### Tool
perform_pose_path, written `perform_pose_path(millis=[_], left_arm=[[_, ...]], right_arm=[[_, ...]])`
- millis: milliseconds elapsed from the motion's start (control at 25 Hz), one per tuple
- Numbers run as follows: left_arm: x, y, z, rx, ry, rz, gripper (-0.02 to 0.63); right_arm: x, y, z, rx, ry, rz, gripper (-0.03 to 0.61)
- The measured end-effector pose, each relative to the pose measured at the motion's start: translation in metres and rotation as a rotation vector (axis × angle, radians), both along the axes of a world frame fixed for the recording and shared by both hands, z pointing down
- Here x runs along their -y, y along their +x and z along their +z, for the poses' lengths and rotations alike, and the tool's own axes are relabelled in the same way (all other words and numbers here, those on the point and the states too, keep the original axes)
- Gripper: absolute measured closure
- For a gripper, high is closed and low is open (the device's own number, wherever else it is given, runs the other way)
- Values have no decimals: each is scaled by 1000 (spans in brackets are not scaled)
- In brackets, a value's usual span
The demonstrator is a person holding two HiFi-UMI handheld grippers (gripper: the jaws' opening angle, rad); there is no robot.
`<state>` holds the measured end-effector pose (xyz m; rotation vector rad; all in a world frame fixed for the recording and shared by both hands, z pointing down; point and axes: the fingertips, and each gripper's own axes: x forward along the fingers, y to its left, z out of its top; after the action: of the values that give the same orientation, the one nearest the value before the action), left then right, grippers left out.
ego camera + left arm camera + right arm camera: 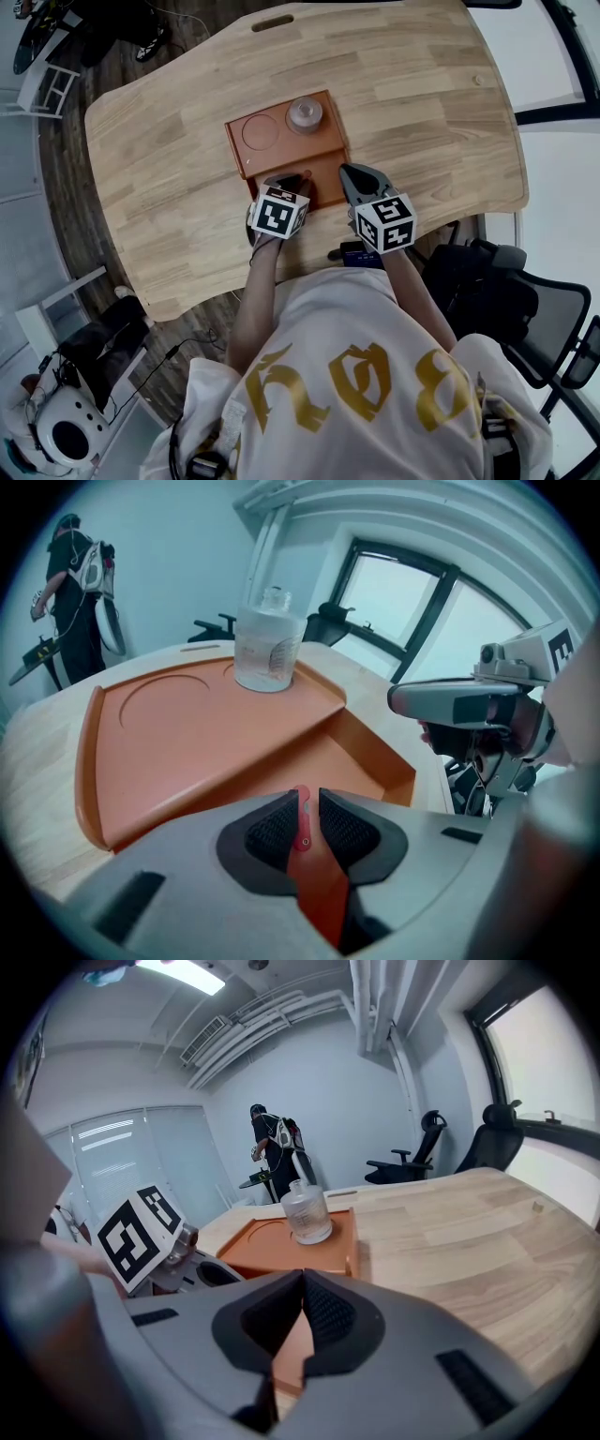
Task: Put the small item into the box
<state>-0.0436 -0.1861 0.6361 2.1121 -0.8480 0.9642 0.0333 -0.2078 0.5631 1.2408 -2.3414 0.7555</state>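
Small flat red item (301, 818) clamped in ribbed left fingers (270, 829); right fingers (330, 1318) together, empty.

I only see a thin red edge of the small item (301, 820); the pads (272, 832) of my left gripper (304, 796) hide the rest.

1. The left grey handheld gripper (296, 180) has its jaws closed on a small thin red item (301, 827), pinched between the black ribbed pads (272, 829).
2. The right grey handheld gripper (349, 172) has its jaws closed, tips touching, with nothing between them.
3. Both grippers point forward, side by side, near each other but apart.
4. The left bare forearm (253, 300) and the right bare forearm (417, 291) extend forward from the torso.
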Motion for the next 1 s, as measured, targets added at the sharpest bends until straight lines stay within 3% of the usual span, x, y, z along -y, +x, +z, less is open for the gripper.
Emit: perform_pose_path(millis=[480,720,840,1000], left_arm=[[-1,-4,-50,-76,108,-68,598],[-4,-12,-79,-88,213,-110,603],[-10,-17,-94,-62,289,-102,603],[-15,-22,-121,-85,406,-115,603]], right_arm=[[-12,-4,-31,22,73,-11,566],[-21,0,-46,29,114,-8,566],[-27,0,-54,31,139,-11,566],[-36,-3,-65,34,167,-15,566]])
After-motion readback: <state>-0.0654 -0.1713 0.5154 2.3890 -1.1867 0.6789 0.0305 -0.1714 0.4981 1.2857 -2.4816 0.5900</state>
